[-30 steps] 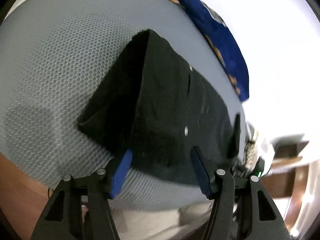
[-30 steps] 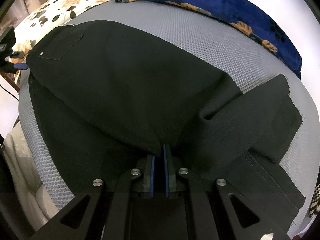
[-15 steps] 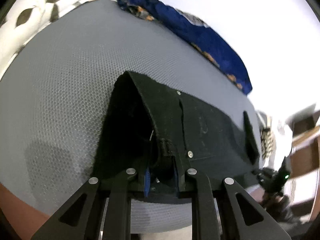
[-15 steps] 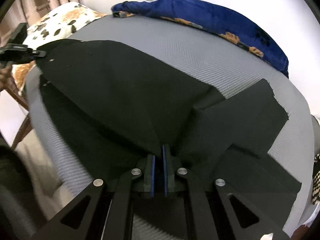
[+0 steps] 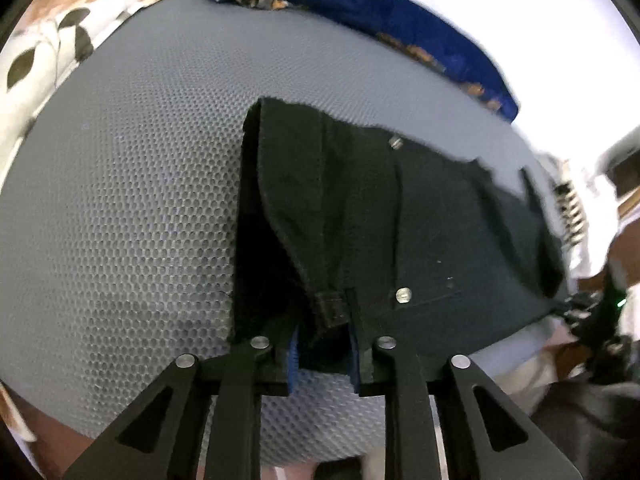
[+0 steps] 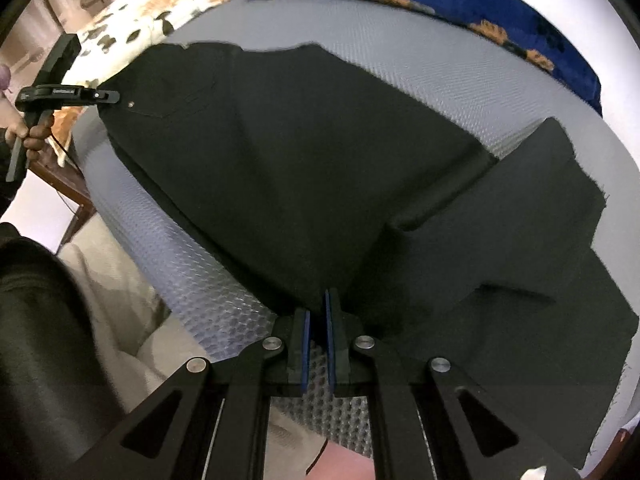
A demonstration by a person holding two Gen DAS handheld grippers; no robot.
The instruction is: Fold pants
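Black pants (image 6: pixel 304 184) lie across a grey mesh mattress (image 6: pixel 448 80), the legs folded over at the right. In the left wrist view my left gripper (image 5: pixel 323 354) is shut on the waistband (image 5: pixel 332 308) of the pants (image 5: pixel 400 232), near a belt loop and a metal rivet, lifting that edge. It also shows far left in the right wrist view (image 6: pixel 102 96), at the waist corner. My right gripper (image 6: pixel 316 320) is shut on the near edge of the pants at the crotch fold.
A blue patterned blanket (image 6: pixel 460 4) lies along the far edge of the mattress, also in the left wrist view (image 5: pixel 400 28). A floral pillow (image 6: pixel 140 12) sits at the far left. Beige bedding (image 6: pixel 120 292) hangs below the mattress's near edge.
My left gripper went from open beside the waistband to shut on it and lifted it. The pants have been drawn farther onto the mattress, baring mesh at the near edge. My right gripper stayed shut.
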